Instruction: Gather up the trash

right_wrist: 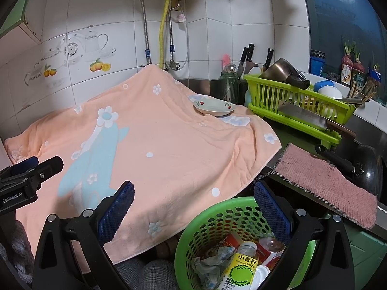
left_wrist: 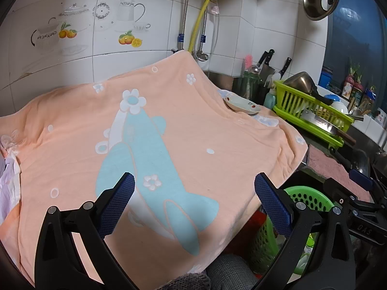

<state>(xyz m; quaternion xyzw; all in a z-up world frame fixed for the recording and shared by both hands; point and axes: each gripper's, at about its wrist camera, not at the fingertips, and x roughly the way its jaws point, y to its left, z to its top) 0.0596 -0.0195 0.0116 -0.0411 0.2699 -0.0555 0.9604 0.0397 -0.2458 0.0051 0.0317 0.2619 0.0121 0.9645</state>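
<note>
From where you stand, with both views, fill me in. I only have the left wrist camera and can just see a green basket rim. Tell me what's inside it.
Observer: The green basket holds trash: a yellow-labelled bottle, a red can and crumpled wrapping.
Operator: Say where my right gripper is.
Observer: The right gripper hangs open above the basket's rim, holding nothing.
Operator: Report any trash left on the towel.
Observer: None shows on the peach towel; only a shallow dish sits on its far corner.
</note>
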